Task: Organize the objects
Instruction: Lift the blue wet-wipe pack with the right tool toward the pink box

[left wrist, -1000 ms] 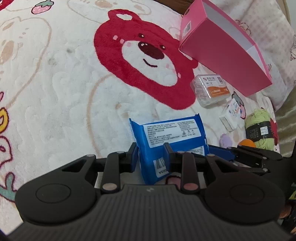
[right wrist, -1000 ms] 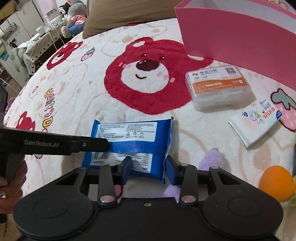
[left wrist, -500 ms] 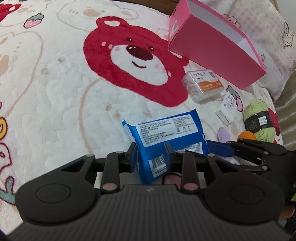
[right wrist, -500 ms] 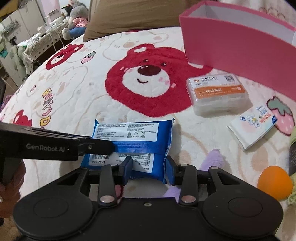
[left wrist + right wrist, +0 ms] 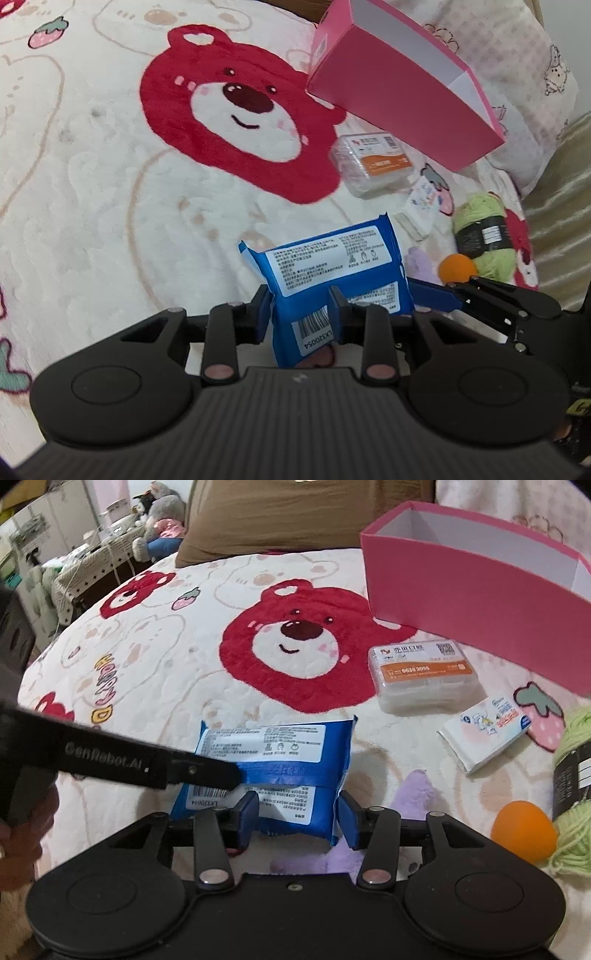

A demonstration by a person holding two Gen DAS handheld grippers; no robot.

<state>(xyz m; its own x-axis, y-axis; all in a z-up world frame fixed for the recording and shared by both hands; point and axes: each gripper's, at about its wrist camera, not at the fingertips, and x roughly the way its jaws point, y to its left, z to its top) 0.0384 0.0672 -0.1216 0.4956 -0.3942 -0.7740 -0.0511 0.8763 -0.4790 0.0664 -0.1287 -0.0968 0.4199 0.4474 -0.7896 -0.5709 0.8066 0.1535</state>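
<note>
A blue wipes packet [image 5: 332, 258] with white labels sits on the bear-print blanket. My left gripper [image 5: 301, 306] is shut on the packet's barcode end. From the right wrist view that gripper shows as a black arm [image 5: 147, 764] reaching onto the packet [image 5: 273, 746] from the left. My right gripper [image 5: 299, 812] is opening. The packet's near end lies between its blue pads [image 5: 349, 819], and the right pad stands just clear of the packet's edge. An open pink box [image 5: 461, 590] stands at the back right.
Beside the pink box [image 5: 399, 92] lie a clear box with an orange label [image 5: 424, 672], a small tissue pack [image 5: 484, 731], a green yarn ball [image 5: 576, 775] and an orange ball [image 5: 524, 834]. A brown pillow [image 5: 277, 517] lies at the bed's far end. A hand [image 5: 18, 834] holds the left gripper.
My right gripper's jaws have spread apart and come off the packet's end. The left gripper keeps its grip on the packet, which has barely shifted.
</note>
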